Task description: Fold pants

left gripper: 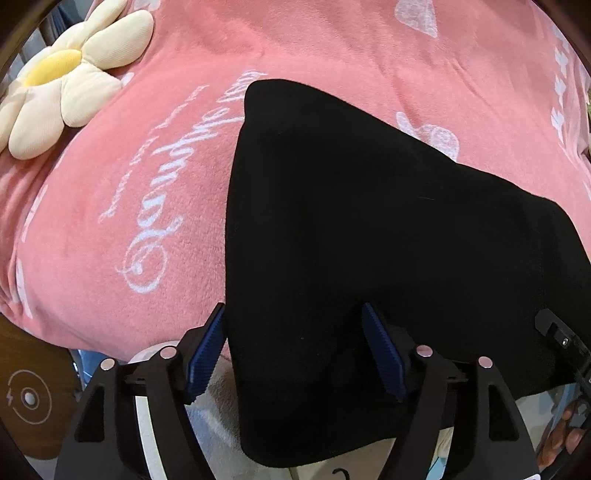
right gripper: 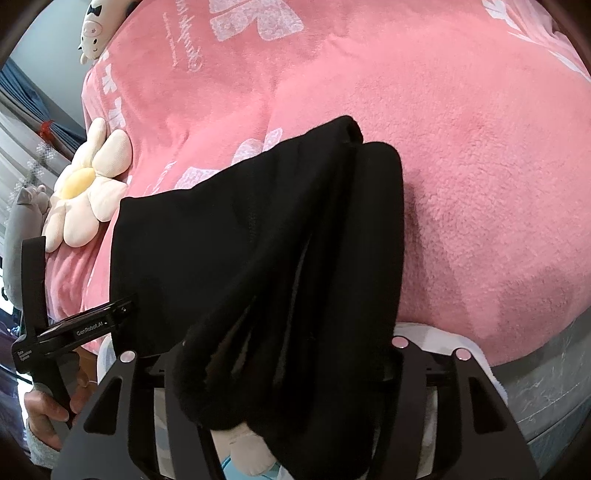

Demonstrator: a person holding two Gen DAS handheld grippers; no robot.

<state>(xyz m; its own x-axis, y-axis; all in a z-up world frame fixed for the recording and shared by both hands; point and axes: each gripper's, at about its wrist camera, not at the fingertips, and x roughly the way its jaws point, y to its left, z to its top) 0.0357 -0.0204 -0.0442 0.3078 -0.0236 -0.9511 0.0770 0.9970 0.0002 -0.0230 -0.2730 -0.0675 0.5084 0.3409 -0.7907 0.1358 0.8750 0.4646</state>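
While the black pants (left gripper: 369, 229) lie folded on the pink blanket (left gripper: 129, 206) that covers the bed, both wrist views look steeply down on them. Left view: the left hand-held gripper (left gripper: 295, 347) stands wide open, its blue ribbed pads (left gripper: 207, 350) clearly apart; the near edge of the pants lies between them, one pad just off the cloth's left border, the other over the cloth, neither pressing on it. White script and white patches are printed on the blanket. A cream flower cushion (left gripper: 62, 81) with a yellow centre rests on the blanket at upper left, well apart from the pants. Part of the other device shows at the right edge. Right view: the pants (right gripper: 258, 240) appear as a stack of several layers whose folded edges hang toward the camera and cover the fingertips of the right hand-held gripper (right gripper: 280, 369); whether its pads press on the cloth cannot be told. The flower cushion (right gripper: 85, 192) lies just beside the pants' left edge, a small white plush toy (right gripper: 94, 31) sits at the top left, and a grey plush (right gripper: 24, 236) at far left. A hand (right gripper: 51, 410) grips the handle of the left device at lower left.
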